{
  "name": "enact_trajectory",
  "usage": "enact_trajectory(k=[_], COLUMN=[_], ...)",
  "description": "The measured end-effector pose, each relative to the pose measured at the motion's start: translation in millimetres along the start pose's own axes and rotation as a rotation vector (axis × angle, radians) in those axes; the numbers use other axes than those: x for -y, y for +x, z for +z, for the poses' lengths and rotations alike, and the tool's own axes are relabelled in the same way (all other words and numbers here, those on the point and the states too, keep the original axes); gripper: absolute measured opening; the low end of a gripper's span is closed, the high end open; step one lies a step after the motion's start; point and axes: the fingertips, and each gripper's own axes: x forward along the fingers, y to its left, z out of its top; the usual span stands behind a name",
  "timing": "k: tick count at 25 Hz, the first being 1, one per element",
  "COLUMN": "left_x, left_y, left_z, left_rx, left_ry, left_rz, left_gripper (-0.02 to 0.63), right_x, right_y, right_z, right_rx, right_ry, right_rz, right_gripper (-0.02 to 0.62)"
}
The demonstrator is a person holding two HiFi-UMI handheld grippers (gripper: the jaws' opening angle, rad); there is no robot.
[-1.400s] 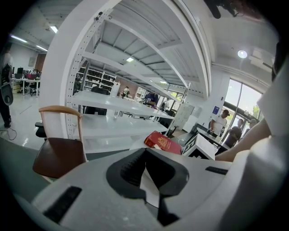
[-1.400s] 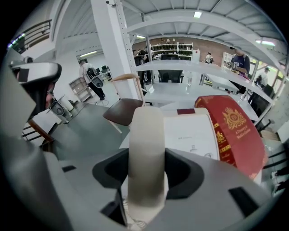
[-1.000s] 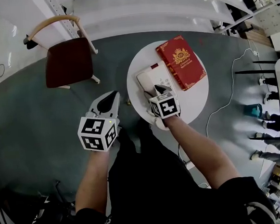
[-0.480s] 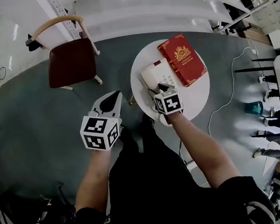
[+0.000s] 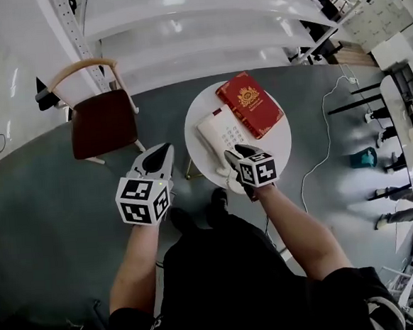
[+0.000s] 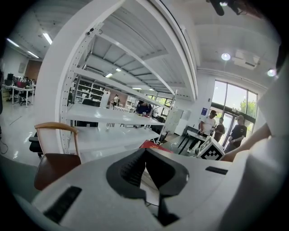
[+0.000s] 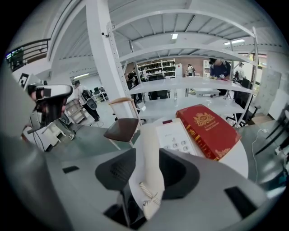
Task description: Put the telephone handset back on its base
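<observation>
**Right gripper grips the telephone handset over the small round table**

On a small round white table (image 5: 276, 147), seen steeply from above, sit a white telephone base (image 5: 226, 129) and, just beside it on the right, a red hardback book (image 5: 249, 104) with a gold crest on its cover. The person stands at the table's near edge, with a gripper in each hand.

The right gripper (image 5: 236, 155) reaches over the near side of the table. Its jaws have just been closing, and the white telephone handset (image 7: 151, 164) stands between them, pressed by a dark pad on each side. In the right gripper view the handset runs lengthwise away from the camera. Its near end, where the white coiled cord (image 7: 147, 189) joins it, sits deep between the jaws. Its far end reaches over the left side of the base, beside the keypad. Whether that far end rests in the cradle or is lifted clear of it cannot be told.

The left gripper (image 5: 164, 151) is held off the table's left edge, over the grey floor, well apart from the telephone. Its jaws meet at the tips with nothing between them.

A wooden chair (image 5: 103, 122) with a dark red seat stands to the left of the table. White shelving (image 5: 203, 26) runs along the far side, and a thin white cable (image 5: 328, 150) trails across the floor to the right.
</observation>
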Motion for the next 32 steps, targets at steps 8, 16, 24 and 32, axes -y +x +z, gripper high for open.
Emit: enact_trajectory(k=[8, 16, 24, 32], left_x=[26, 61, 114, 165], left_y=[10, 45, 87, 115], left_z=[23, 47, 77, 115], left_rx=[0.020, 0.034, 0.069, 0.109], left_ry=[0.054, 0.080, 0.117, 0.178], left_rz=[-0.020, 0.014, 0.074, 0.067], left_gripper=[0.009, 0.009, 0.009, 0.009], right_x=[28, 58, 128, 175], right_y=[-39, -94, -162, -219], right_z=[13, 40, 59, 96], right_rx=[0.079, 0.201, 0.339, 0.461], right_ry=[0.039, 0.020, 0.024, 0.015], right_rz=[-0.007, 0.104, 0.197, 0.221], right_gripper=[0.146, 0.111, 0.066, 0.042])
